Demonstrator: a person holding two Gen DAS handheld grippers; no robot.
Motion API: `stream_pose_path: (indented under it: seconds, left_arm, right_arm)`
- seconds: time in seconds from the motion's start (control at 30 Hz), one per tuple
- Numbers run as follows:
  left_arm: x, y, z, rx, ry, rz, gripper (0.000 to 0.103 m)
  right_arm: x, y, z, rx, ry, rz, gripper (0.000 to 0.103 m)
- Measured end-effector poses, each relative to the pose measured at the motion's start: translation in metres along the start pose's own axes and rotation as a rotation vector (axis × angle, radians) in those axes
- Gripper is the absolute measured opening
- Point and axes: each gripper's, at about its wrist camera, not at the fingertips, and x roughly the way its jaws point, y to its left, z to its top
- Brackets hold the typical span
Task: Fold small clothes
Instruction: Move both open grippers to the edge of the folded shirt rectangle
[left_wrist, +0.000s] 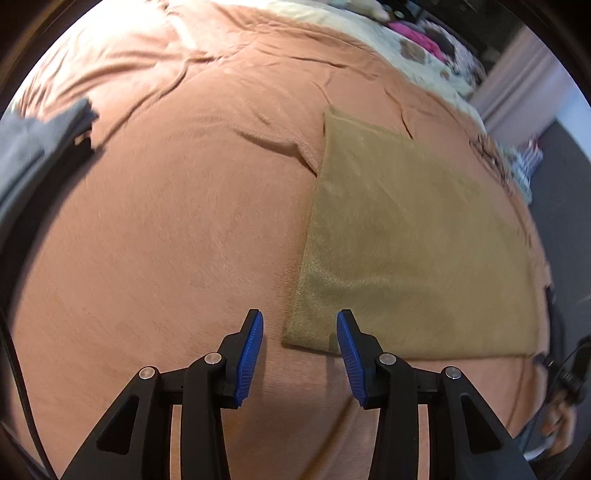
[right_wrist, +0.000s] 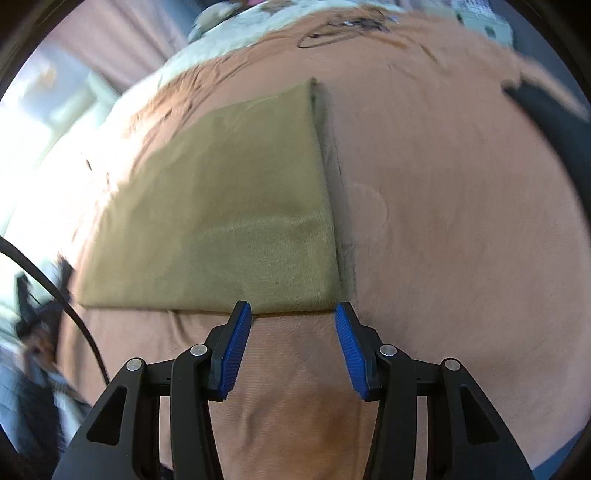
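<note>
An olive-tan folded cloth (left_wrist: 406, 236) lies flat on an orange-brown bedspread (left_wrist: 166, 229). My left gripper (left_wrist: 300, 323) is open and empty, its blue pads straddling the cloth's near left corner. In the right wrist view the same cloth (right_wrist: 229, 206) lies left of centre on the bedspread (right_wrist: 461, 221). My right gripper (right_wrist: 293, 312) is open and empty, hovering at the cloth's near right corner, its fingertips just at the near edge.
A grey garment (left_wrist: 33, 155) lies at the far left of the bed. A cream patterned blanket (left_wrist: 424, 48) covers the far end. A black cable (right_wrist: 55, 291) hangs at the left. A dark object (right_wrist: 546, 114) sits at the right edge.
</note>
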Motion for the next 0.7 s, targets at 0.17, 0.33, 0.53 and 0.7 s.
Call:
stream_pose_path:
  seconds: [0.17,0.33,0.53,0.7]
  left_arm:
    - [0.007,0.007,-0.012,-0.107,0.052,-0.075,0.045]
    - [0.019,0.014,-0.018,-0.167,0.087,-0.115,0.044]
    - [0.028,0.016,-0.014,-0.201,0.064,-0.129,0.044]
    - [0.031,0.023,-0.010,-0.226,0.043,-0.185,0.044]
  right_arm:
    - [0.004,-0.024,-0.003,0.120,0.013,0.100,0.045]
    - [0.011,-0.040,-0.004,0.194,0.016,0.157,0.045]
    - [0.021,-0.060,-0.004,0.293,-0.051,0.208,0.045]
    - [0.030,-0.060,-0.012,0.344,-0.113,0.232,0.043]
